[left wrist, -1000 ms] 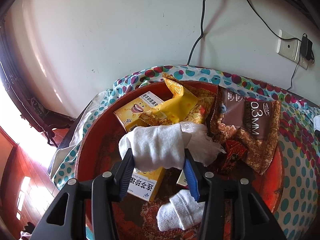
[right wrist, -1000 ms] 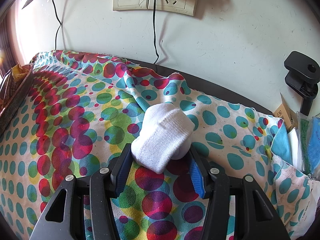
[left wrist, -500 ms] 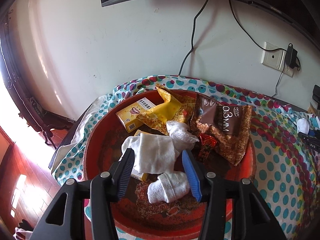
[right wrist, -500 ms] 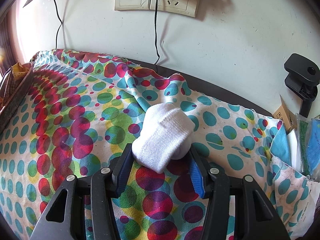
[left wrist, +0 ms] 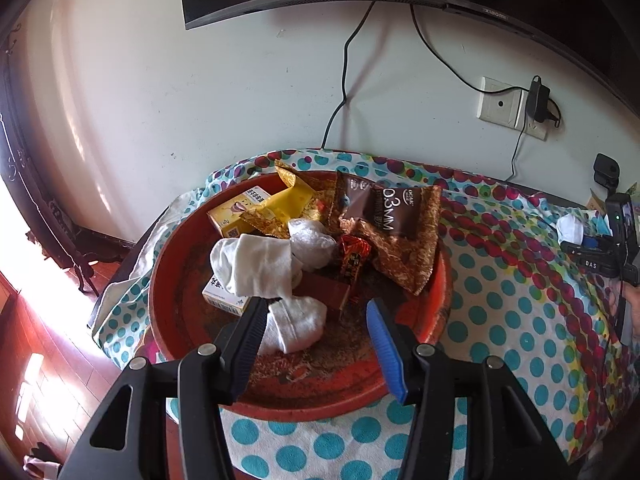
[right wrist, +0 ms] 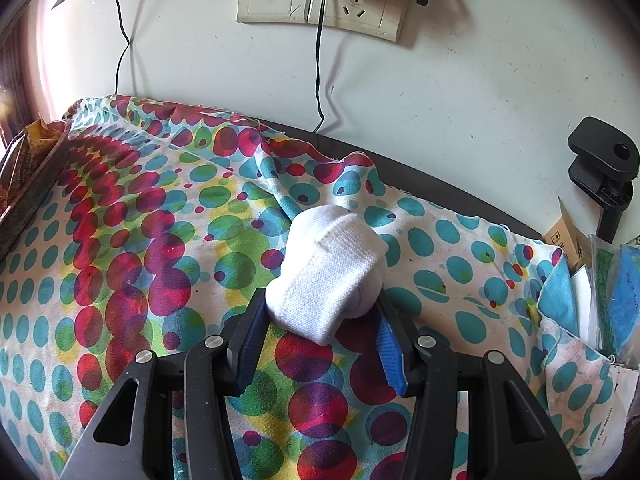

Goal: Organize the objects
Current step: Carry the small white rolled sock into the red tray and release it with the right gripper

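Socks-wise, right gripper (right wrist: 320, 318) pinched a rolled sock (right wrist: 326, 270), probably off the cloth, pointing away; left gripper (left wrist: 314, 334), opening, empty, over the red tray (left wrist: 176, 280).

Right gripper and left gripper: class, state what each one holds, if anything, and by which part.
The right gripper clamps a rolled white sock by its near end. The left gripper holds nothing; its jaws are opening above the red tray.

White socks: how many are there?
3: a flat sock and a rolled sock in the red tray, a third sock in the right gripper. More may hide under packets.
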A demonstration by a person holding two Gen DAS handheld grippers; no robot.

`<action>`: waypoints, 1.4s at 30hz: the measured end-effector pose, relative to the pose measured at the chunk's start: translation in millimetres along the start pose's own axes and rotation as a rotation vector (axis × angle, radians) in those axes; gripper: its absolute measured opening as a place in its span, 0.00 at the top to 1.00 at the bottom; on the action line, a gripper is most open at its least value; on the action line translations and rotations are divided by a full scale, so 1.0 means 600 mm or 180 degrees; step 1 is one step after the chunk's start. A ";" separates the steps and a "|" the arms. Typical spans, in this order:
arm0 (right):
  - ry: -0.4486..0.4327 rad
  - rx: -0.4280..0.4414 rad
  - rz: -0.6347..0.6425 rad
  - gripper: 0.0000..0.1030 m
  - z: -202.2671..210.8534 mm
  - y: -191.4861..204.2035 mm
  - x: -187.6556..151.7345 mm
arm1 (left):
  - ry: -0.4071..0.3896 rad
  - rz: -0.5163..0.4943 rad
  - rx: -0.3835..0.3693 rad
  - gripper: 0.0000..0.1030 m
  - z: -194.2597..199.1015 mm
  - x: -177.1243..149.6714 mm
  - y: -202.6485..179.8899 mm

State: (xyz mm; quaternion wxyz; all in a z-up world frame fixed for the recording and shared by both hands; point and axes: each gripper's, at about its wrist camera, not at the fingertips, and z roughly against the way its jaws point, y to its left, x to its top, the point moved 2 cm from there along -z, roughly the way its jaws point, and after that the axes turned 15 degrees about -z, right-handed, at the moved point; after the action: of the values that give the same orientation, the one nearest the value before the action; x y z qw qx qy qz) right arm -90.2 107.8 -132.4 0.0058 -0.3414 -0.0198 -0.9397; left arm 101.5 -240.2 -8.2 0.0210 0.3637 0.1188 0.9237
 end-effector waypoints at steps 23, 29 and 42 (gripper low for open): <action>-0.0217 -0.0052 0.0431 0.54 0.027 -0.021 0.020 | 0.0075 -0.0066 -0.0255 0.47 0.016 -0.084 -0.095; -0.0267 0.0124 0.0569 0.54 0.065 0.030 0.035 | 0.0043 -0.0067 -0.0270 0.47 0.018 -0.090 -0.094; -0.0320 0.0616 0.1024 0.54 0.112 0.210 0.034 | -0.0051 -0.0056 -0.0222 0.47 0.034 -0.104 -0.080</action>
State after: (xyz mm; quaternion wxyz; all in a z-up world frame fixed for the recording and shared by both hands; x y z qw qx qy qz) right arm -59.7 -15.2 -63.8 0.1878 -0.3846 -0.0555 -0.9021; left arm 159.0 -197.0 -46.8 0.0428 0.3690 0.0895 0.9241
